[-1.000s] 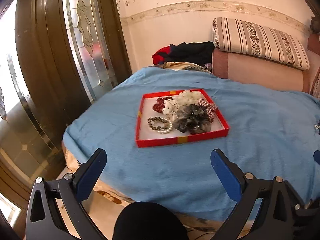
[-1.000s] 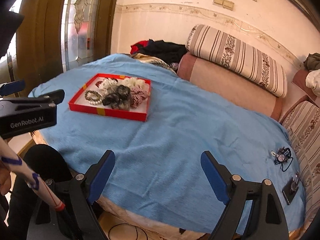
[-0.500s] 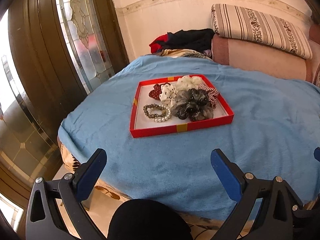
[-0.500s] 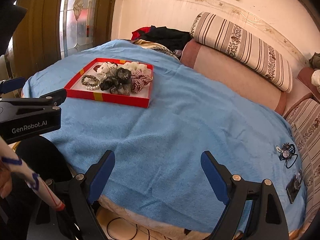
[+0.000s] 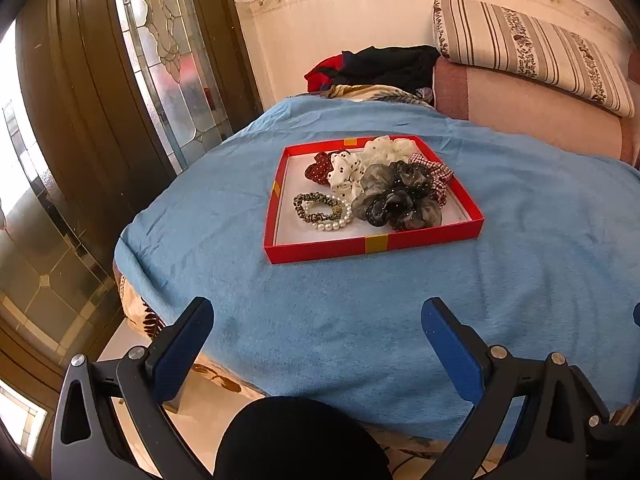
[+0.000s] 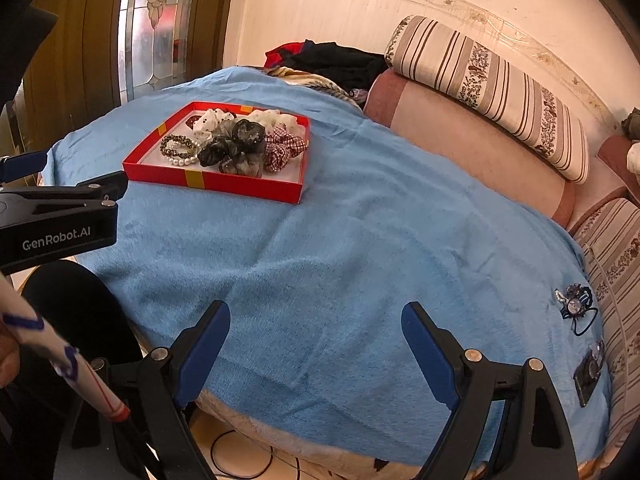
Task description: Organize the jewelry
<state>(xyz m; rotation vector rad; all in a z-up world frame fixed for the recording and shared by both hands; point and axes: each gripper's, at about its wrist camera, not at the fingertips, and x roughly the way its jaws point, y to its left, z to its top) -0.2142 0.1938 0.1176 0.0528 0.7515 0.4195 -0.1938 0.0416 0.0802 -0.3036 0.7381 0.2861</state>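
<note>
A shallow red tray (image 5: 320,251) (image 6: 240,186) sits on a blue blanket (image 5: 360,300) (image 6: 360,240). It holds a pearl and leopard-print bracelet pair (image 5: 323,210) (image 6: 179,148), a grey-black scrunchie (image 5: 400,200) (image 6: 236,148), white dotted, cream, dark red and red-check scrunchies. A jewelled hair tie (image 6: 575,306) lies far right on the blanket, with a dark flat clip (image 6: 589,372) below it. My left gripper (image 5: 318,320) hangs open over the blanket's near edge, short of the tray. My right gripper (image 6: 316,320) is open too, nothing between its fingers. The left tool's body (image 6: 56,224) shows at that view's left.
A striped bolster (image 5: 532,48) and pink cushion (image 5: 528,120) lie behind the blanket. Dark and red clothes (image 5: 380,66) are heaped at the far end. A wooden door with patterned glass (image 5: 168,60) stands on the left. A person's black-clad knee (image 5: 300,440) is below the grippers.
Both grippers sank and tipped downward a little toward the bed, so the tray looks larger and nearer. Both stayed open and nothing was picked up.
</note>
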